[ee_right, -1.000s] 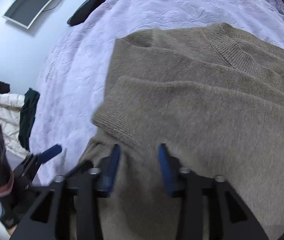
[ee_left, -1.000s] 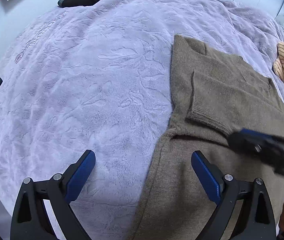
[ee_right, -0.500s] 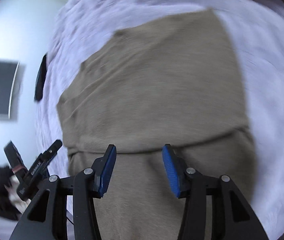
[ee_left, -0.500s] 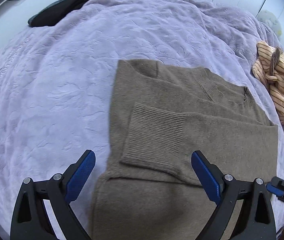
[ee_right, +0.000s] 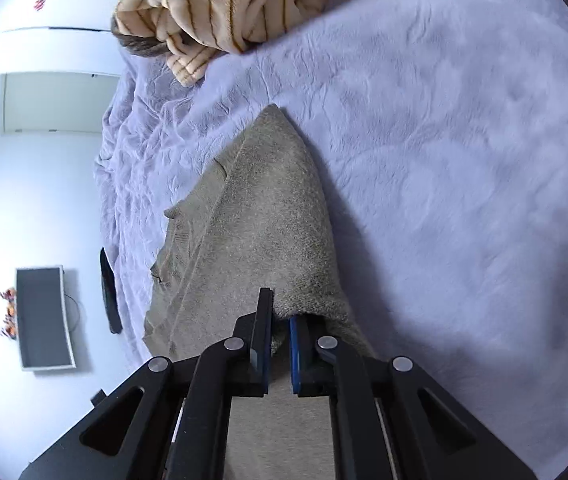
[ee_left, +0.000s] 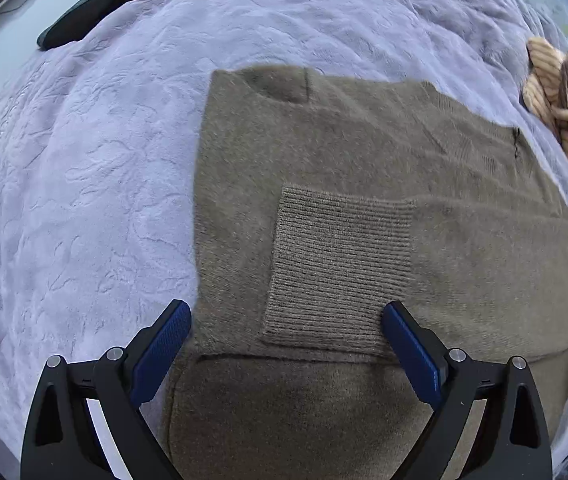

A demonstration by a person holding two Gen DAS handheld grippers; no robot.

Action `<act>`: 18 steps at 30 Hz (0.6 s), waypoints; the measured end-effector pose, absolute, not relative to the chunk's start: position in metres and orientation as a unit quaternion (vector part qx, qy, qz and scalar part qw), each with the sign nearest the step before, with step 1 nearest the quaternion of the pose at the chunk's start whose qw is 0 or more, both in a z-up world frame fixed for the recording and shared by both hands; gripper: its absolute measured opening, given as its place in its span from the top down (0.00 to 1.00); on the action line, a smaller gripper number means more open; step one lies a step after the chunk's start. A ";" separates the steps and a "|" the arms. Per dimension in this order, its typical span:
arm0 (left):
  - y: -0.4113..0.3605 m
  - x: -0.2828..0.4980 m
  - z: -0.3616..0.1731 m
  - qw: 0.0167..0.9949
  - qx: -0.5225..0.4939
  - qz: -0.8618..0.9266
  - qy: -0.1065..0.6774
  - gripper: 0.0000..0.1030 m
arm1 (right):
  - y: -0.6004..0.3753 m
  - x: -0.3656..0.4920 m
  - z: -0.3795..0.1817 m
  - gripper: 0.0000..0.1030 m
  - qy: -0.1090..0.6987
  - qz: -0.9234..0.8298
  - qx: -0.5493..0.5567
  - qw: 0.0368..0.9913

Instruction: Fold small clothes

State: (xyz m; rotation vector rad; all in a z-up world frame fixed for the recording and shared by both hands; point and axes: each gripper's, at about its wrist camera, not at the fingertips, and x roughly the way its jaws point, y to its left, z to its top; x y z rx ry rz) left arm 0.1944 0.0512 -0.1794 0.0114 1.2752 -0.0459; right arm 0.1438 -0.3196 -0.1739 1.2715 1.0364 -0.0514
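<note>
An olive-brown knit sweater (ee_left: pixel 363 168) lies flat on a lilac bedspread (ee_left: pixel 84 180), with one sleeve folded across its body and the ribbed cuff (ee_left: pixel 339 272) facing me. My left gripper (ee_left: pixel 284 344) is open, its jaws straddling the cuff just above the sweater's left side. My right gripper (ee_right: pixel 280 340) is turned on its side and shut on the right edge of the sweater (ee_right: pixel 260 220), pinching a fold of the knit between its blue pads.
A cream striped garment (ee_left: pixel 563 112) is bunched at the right of the sweater; it also shows in the right wrist view (ee_right: pixel 220 4). A dark garment (ee_left: pixel 100 4) lies at the bed's far left edge. A monitor (ee_right: pixel 44 316) hangs on the white wall.
My right gripper has swung to the sweater's right edge, rolled sideways and closed on the fabric. My left gripper has moved closer over the folded cuff and stays open.
</note>
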 end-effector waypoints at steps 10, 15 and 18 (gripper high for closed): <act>0.061 0.190 -0.183 0.801 0.006 -0.026 0.598 0.06 | -0.321 0.138 -0.200 0.78 0.526 -0.022 0.512 0.678; 0.065 0.181 -0.169 0.802 0.027 -0.009 0.597 0.06 | -0.317 0.130 -0.179 0.49 0.568 -0.043 0.444 0.692; 0.067 0.177 -0.156 0.810 0.013 -0.017 0.586 0.06 | -0.311 0.125 -0.157 0.49 0.571 -0.042 0.399 0.716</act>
